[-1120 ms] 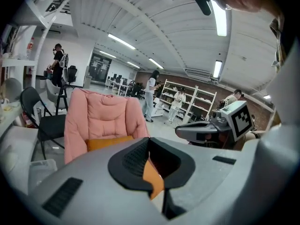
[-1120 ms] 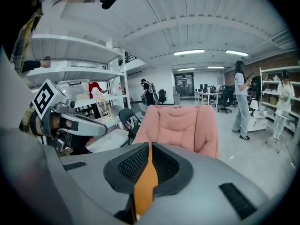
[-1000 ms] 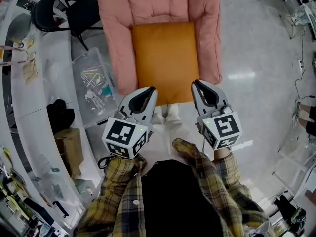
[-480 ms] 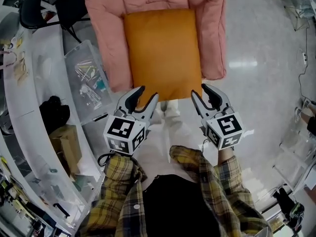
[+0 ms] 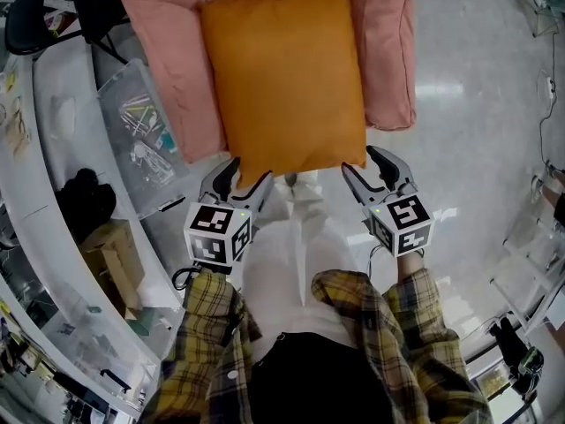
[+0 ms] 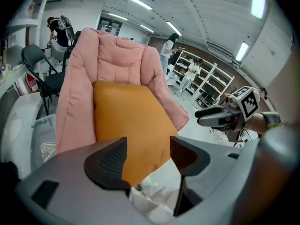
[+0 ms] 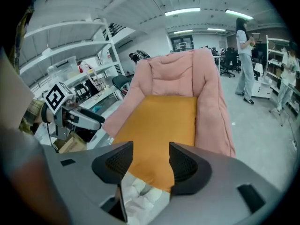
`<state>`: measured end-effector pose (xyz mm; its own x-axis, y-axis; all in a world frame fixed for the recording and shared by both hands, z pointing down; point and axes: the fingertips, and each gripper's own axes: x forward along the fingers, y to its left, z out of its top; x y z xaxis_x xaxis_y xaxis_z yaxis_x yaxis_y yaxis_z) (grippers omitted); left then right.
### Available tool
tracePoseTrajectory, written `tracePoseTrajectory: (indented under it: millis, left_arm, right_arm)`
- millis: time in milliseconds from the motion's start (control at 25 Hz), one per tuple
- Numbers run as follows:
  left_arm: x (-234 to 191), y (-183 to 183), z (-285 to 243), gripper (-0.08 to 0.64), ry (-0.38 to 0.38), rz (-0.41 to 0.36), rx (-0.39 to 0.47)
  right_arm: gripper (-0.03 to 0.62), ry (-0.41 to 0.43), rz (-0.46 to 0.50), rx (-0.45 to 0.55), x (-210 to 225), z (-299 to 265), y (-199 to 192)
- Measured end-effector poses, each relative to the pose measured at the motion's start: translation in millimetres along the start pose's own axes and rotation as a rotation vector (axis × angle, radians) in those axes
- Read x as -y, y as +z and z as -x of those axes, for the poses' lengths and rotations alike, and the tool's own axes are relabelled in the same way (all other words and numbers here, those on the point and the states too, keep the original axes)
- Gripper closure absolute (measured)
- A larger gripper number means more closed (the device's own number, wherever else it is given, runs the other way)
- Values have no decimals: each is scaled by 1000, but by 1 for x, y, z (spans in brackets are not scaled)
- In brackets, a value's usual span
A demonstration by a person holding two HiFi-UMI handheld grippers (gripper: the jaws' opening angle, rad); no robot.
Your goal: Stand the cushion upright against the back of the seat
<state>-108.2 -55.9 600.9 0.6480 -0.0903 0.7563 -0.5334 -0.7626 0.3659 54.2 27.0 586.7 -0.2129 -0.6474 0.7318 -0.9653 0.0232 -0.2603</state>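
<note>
An orange cushion (image 5: 282,78) lies flat on the seat of a pink padded chair (image 5: 163,69); its near edge overhangs the seat front. My left gripper (image 5: 249,171) hovers just short of the cushion's near left corner, and its jaws are opening with nothing between them. My right gripper (image 5: 364,160) hangs by the near right corner, its jaws also opening and empty. In the left gripper view the cushion (image 6: 129,121) shows past the left gripper (image 6: 147,146). The right gripper view shows the cushion (image 7: 161,125) beyond the right gripper (image 7: 151,153). The chair's back (image 7: 176,76) rises behind.
A clear plastic bin (image 5: 141,140) stands on the floor left of the chair, next to a curved white desk (image 5: 44,175) and a cardboard box (image 5: 115,254). A black chair (image 5: 53,16) is at the far left. People stand by shelves (image 6: 190,71) in the background.
Both grippers have gone from shut to open. Both have sunk toward the cushion's near edge, which now lies closer in the head view.
</note>
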Motion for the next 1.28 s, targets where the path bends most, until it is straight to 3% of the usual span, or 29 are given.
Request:
tracePoseTrajectory:
  millis: [640,1040,1280]
  left_arm:
    - [-42,-113,-57,250,44,114,-245]
    - [-56,-163,-76,244,82,147,-367]
    - [-59,-170,-92,245,85,151,-392]
  right_arm:
    - [336,-24,-110,-273,66,-55,-134]
    - [336,11,-121,-425,79,-81,-191]
    - [337,1,-109,-413,81,-94,-195]
